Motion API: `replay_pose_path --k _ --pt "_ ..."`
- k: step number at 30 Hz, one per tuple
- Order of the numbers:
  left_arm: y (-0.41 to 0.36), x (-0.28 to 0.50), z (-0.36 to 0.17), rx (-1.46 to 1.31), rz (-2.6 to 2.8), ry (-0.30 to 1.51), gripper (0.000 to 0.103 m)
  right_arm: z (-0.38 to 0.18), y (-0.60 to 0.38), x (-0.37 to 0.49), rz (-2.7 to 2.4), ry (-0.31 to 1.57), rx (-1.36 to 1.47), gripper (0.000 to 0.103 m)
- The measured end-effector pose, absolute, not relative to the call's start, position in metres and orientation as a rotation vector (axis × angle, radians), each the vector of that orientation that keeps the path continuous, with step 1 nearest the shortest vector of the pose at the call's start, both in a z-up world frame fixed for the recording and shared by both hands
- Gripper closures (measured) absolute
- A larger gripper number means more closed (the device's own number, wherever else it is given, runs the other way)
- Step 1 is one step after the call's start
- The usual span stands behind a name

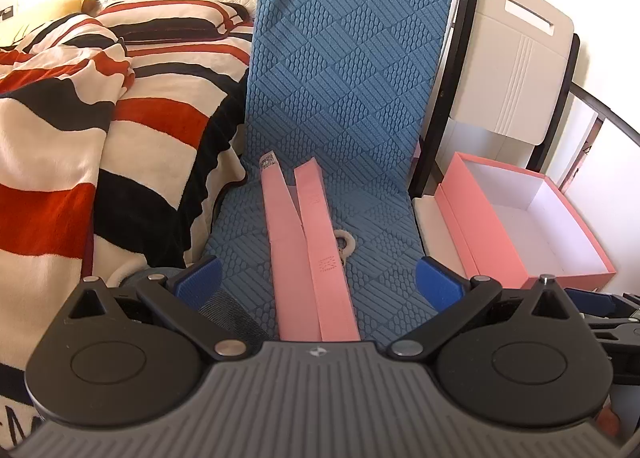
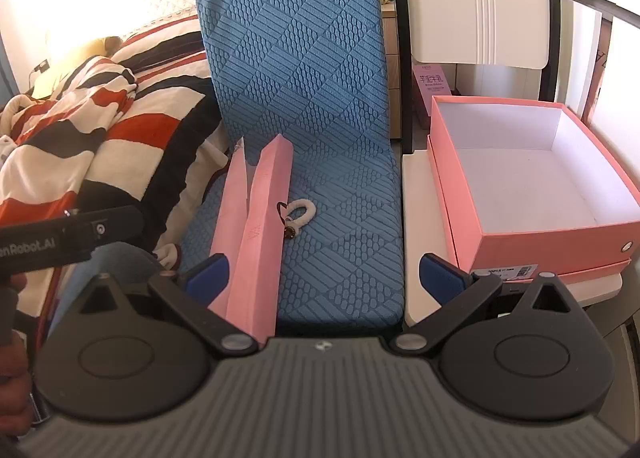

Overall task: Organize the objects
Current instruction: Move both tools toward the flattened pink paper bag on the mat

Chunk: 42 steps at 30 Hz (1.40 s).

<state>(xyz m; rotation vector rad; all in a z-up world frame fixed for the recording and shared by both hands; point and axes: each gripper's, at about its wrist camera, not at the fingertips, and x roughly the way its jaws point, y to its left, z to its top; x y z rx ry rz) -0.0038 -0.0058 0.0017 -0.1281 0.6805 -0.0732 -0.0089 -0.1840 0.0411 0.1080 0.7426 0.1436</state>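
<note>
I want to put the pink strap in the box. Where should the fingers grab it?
Probably grip the pink strap across its two flat bands near the close end, coming from above. It lies lengthwise on the blue cushion, so fingers can straddle its narrow width.

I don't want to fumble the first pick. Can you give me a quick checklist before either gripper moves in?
1. Left gripper open, nothing between its pads: ok.
2. Right gripper open, nothing gripped: ok.
3. Pink box open on top, nothing seen inside: ok.
4. Pink band lies flat and uncovered on the blue cushion: ok.
5. White hair tie beside the band, apart from it: cannot tell; its dark charm sits right at the band's edge.
6. Striped blanket off the band: ok.
</note>
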Motion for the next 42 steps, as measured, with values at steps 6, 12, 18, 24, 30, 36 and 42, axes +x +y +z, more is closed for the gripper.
replay_pose_path --k 6,12,18,24,30,36,42 --pt "-0.006 -0.006 0.003 -0.130 -0.074 0.683 0.000 0.041 -0.183 -0.010 0.145 0.745 0.108 0.000" --pt "-0.006 -0.007 0.003 -0.134 -0.073 0.685 0.000 0.040 -0.181 -0.012 0.147 0.746 0.110 0.000" --pt "-0.004 -0.009 -0.001 -0.136 -0.073 0.691 0.000 0.039 -0.181 -0.013 0.151 0.752 0.112 0.000" --pt "-0.003 -0.009 -0.003 -0.137 -0.073 0.693 0.000 0.039 -0.182 -0.013 0.150 0.754 0.114 0.000" --pt "-0.003 -0.008 -0.004 -0.140 -0.073 0.698 0.000 0.037 -0.182 -0.012 0.149 0.762 0.121 0.000" --pt "-0.004 -0.005 -0.007 -0.133 -0.079 0.698 0.000 0.037 -0.181 -0.011 0.148 0.768 0.121 0.000" --pt "-0.003 0.003 -0.016 -0.135 -0.078 0.718 0.000 0.032 -0.181 -0.005 0.149 0.787 0.120 0.000"
